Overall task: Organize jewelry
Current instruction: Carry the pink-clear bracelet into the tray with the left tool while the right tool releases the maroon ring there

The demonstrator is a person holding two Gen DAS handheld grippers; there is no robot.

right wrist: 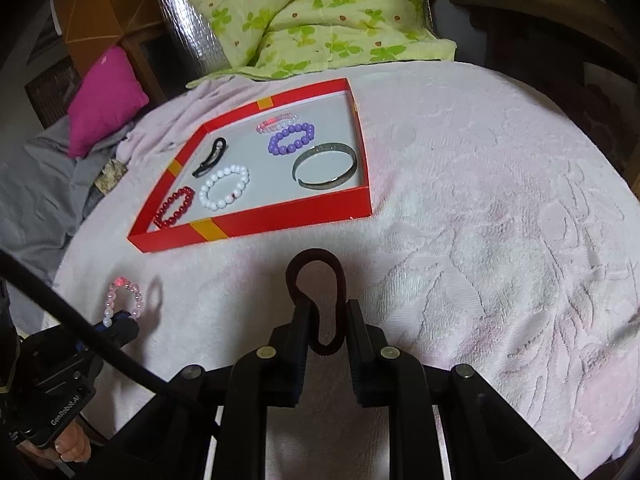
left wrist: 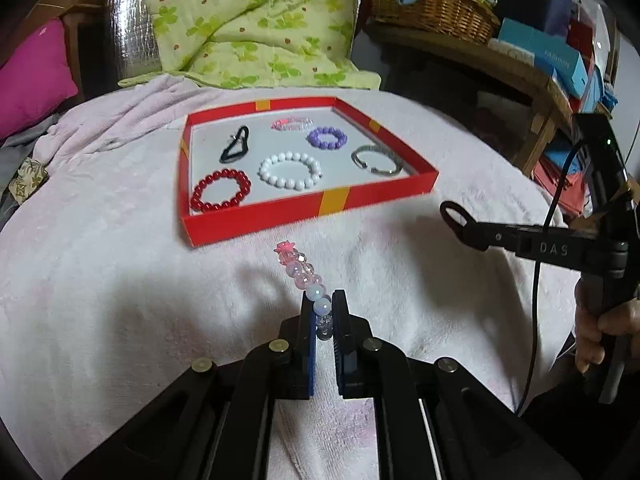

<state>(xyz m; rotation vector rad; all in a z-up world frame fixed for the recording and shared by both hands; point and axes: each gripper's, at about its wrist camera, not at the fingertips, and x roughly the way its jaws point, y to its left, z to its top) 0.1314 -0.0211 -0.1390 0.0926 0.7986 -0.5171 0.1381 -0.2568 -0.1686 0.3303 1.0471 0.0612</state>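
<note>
Left hand-held gripper point(left wrist: 325, 314) clamps pink bracelet point(left wrist: 306, 276) (edge-on), pointing toward red tray point(left wrist: 256, 222).

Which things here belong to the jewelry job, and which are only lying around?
Job: red tray, pink bead bracelet in left gripper, dark hair tie in right gripper, white bead bracelet.
Around: green quilt, magenta pillow, wicker basket.
</note>
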